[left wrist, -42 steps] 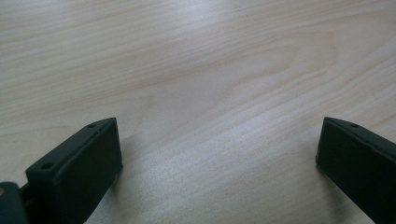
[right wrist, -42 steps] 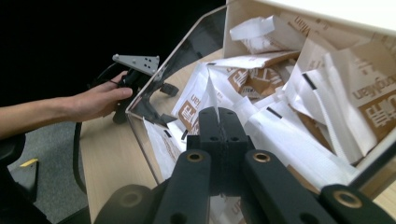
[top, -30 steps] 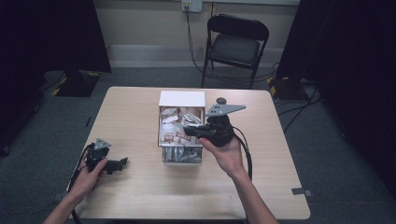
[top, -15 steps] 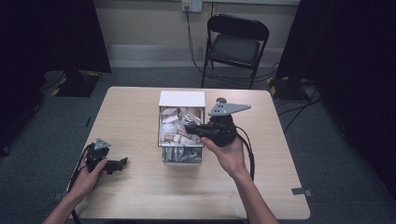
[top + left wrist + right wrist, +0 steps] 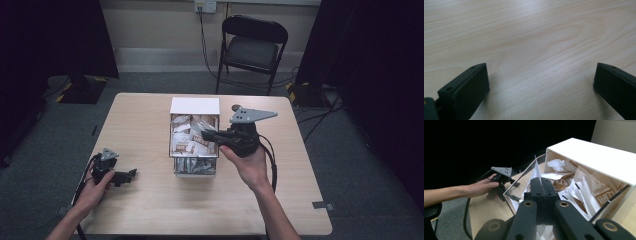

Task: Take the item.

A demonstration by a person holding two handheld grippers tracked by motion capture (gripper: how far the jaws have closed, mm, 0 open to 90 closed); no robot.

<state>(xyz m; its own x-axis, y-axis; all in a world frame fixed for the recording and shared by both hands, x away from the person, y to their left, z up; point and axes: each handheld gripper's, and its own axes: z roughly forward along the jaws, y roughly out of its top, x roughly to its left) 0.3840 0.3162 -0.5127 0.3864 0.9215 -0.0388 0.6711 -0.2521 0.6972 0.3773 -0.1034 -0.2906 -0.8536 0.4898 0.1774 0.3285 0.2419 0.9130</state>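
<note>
Two grippers [image 5: 131, 174] [image 5: 207, 135], one box [image 5: 195, 106], one table [image 5: 150, 210], one chair [image 5: 252, 47]

- Left gripper [image 5: 131, 173]: held low by left hand [image 5: 95, 187], jaws spread wide.
- Right gripper [image 5: 541, 182]: raised in right hand [image 5: 250, 167], jaws closed, pinching white paper [image 5: 537, 171].

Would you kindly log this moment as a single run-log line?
left gripper: open, resting on table | right gripper: shut on paper packet | above box

Table [image 5: 150, 210] pale wood grain; box [image 5: 194, 105] white; packets [image 5: 599, 192] white with brown print; right gripper [image 5: 541, 185] black; chair [image 5: 250, 50] black.
</note>
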